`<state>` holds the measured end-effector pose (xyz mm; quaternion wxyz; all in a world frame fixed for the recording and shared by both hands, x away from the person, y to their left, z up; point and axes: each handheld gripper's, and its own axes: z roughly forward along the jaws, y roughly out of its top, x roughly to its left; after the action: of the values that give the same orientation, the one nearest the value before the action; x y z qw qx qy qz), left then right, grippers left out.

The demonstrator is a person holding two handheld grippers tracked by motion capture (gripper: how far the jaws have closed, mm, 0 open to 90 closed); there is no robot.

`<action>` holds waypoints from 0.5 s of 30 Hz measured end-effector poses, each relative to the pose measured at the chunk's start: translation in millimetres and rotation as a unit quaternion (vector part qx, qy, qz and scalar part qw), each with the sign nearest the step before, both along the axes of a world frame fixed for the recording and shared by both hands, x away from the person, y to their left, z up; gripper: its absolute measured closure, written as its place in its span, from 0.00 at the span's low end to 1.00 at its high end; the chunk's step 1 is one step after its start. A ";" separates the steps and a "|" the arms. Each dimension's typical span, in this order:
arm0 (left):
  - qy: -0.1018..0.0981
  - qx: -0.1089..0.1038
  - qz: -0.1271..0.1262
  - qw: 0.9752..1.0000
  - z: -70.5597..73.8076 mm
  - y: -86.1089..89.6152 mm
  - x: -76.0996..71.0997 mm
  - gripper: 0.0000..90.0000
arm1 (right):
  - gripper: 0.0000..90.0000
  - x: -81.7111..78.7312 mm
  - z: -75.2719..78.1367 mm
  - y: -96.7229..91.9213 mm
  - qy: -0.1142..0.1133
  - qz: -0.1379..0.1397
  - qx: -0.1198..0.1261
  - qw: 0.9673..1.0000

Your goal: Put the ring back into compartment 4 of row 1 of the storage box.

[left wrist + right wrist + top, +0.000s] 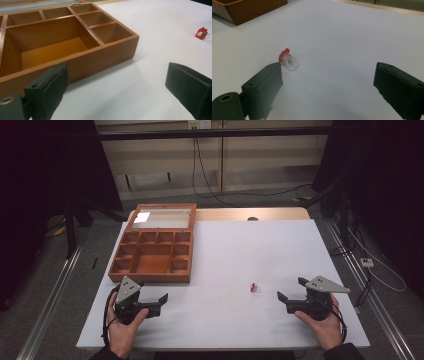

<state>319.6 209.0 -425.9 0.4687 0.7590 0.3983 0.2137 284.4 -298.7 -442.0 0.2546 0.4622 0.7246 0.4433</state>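
Observation:
A small ring [255, 287] with a clear band and a red top lies on the white table [235, 250], right of centre; it also appears as the ring [288, 60] just beyond my right jaws and as a red speck, the ring [201, 33], far off. An open wooden compartment box [152, 251] stands at the table's left. My left gripper [159, 299] rests near the front left, just in front of the box [75, 47], jaws wide apart and empty. My right gripper [291, 289] sits at the front right, open, pointing toward the ring a short way off.
The box's glass lid [162, 216] lies open at the back. Dark curtains flank the table, and cables run across the floor [250, 190] behind it. Broad bare table surface lies between the two grippers.

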 end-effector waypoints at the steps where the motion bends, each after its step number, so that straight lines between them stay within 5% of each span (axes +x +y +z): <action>1: 0.001 0.000 0.002 1.000 0.2 0.5 0.4 0.06 | 0.09 -0.1 0.1 -0.2 0.000 -0.001 0.001 1.000; 15: 0.004 -0.006 -0.004 1.000 0.3 -0.4 1.6 0.05 | 0.07 1.2 -0.9 2.7 0.016 0.012 -0.009 1.000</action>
<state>321.2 208.7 -425.6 0.4724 0.7586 0.3986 0.2063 285.6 -296.1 -442.9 0.2420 0.4577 0.7381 0.4326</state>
